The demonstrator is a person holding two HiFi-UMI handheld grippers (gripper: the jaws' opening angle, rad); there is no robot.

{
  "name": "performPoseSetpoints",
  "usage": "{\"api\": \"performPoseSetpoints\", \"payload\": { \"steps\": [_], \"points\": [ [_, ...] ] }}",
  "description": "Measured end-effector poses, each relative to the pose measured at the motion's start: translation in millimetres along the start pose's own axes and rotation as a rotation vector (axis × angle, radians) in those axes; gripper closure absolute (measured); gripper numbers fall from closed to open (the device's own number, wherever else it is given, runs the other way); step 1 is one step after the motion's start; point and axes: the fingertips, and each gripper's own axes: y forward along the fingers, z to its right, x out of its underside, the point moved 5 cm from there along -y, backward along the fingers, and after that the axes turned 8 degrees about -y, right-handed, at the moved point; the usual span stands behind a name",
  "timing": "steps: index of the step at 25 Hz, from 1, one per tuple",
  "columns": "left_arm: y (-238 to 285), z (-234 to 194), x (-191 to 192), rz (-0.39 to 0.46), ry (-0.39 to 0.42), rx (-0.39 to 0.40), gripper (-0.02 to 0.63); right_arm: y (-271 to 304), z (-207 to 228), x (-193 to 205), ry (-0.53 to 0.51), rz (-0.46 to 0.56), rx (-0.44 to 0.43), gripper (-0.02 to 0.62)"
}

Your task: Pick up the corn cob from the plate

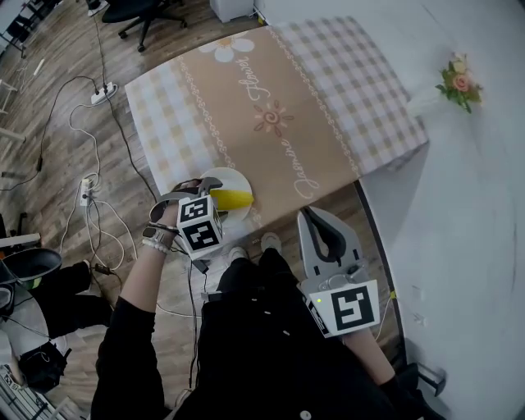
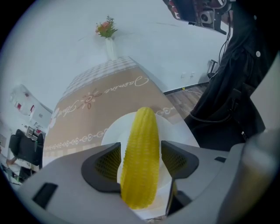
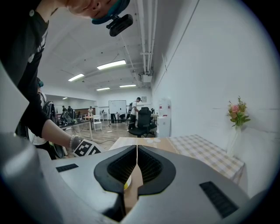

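Observation:
A yellow corn cob (image 1: 235, 199) lies on a round white plate (image 1: 236, 182) at the near edge of the table. My left gripper (image 1: 207, 194) points steeply down over it. In the left gripper view the corn cob (image 2: 140, 144) lies lengthwise between the gripper's (image 2: 141, 161) wide-spread jaws. A strip of plate (image 2: 177, 131) shows between the cob and the right pad, so the pads are not pressing. My right gripper (image 1: 317, 216) hangs beside the table's near right corner, away from the plate. Its pads (image 3: 137, 164) meet with nothing between them.
The table carries a tan and checked cloth (image 1: 279, 107). A small vase of flowers (image 1: 459, 82) stands against the white wall at the right. Cables and a power strip (image 1: 102, 93) lie on the wooden floor at the left, and an office chair (image 1: 143, 12) stands beyond.

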Motion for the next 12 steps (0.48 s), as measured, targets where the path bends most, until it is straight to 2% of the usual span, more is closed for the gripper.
{"api": "performPoseSetpoints", "payload": {
  "steps": [7, 12],
  "points": [
    [12, 0, 7, -0.039, -0.013, 0.051, 0.324, 1, 0, 3, 0.002, -0.004, 0.001, 0.552],
    [8, -1, 1, -0.008, -0.038, 0.082, 0.325, 2, 0, 6, 0.005, -0.012, 0.002, 0.552]
  ]
}}
